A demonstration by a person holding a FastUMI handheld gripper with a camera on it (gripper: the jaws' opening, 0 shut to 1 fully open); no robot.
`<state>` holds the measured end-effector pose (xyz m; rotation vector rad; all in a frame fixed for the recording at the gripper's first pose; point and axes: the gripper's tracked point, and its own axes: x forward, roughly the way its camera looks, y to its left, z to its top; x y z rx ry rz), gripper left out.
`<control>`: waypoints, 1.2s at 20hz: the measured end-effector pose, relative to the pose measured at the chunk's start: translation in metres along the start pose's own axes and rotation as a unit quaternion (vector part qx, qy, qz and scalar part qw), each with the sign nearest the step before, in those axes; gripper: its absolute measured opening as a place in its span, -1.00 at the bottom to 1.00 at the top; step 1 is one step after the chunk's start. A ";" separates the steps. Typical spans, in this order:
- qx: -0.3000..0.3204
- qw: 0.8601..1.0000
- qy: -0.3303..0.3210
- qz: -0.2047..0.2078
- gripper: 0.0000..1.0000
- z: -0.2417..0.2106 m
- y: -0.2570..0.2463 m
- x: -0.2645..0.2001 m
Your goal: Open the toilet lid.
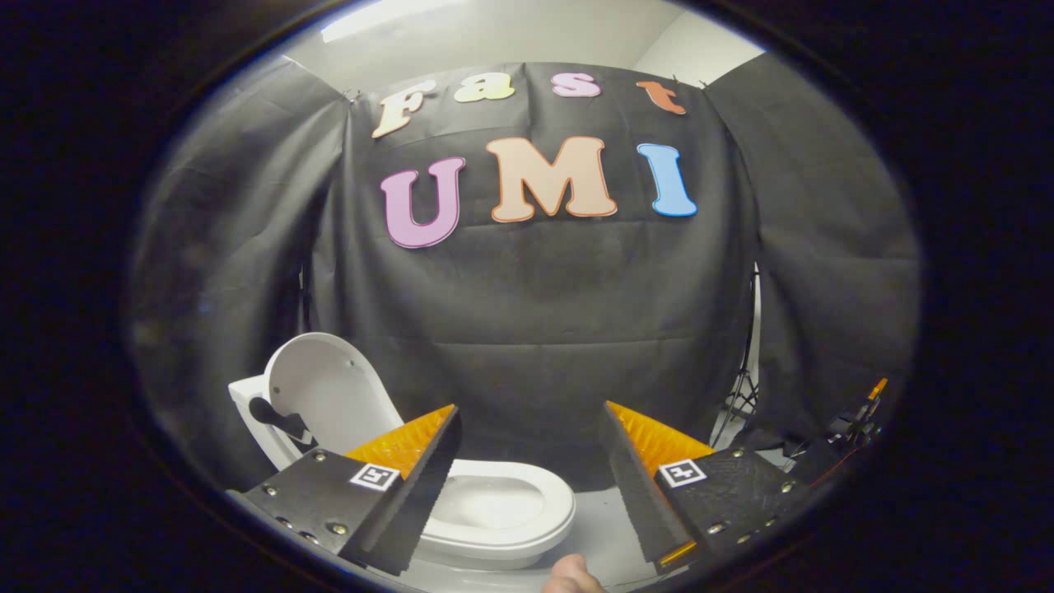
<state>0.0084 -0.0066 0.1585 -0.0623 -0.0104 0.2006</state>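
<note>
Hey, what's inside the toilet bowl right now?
With the lid raised, the toilet bowl shows bare white inside. Its left part is covered by a finger of the open claw, which holds nothing.

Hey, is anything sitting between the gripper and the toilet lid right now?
Nothing visible does. The gripper is open and holds nothing; the toilet lid already stands raised against the tank, beyond the left finger, above the bowl.

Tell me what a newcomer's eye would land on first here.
First comes the white ceramic toilet, low down, partly behind the gripper's left finger, its bowl showing between the fingers. Its white oval lid is already raised, leaning back toward the black cloth wall. The gripper's fingers stand wide apart, holding nothing.
</note>
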 end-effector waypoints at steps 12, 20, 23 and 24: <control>-0.073 0.997 0.005 0.017 0.97 -0.019 0.035 0.006; -0.051 0.998 0.006 0.048 0.97 -0.023 0.064 0.010; -0.039 0.998 0.007 0.042 0.97 -0.023 0.057 0.010; -0.035 0.999 0.009 0.041 0.96 -0.024 0.056 0.010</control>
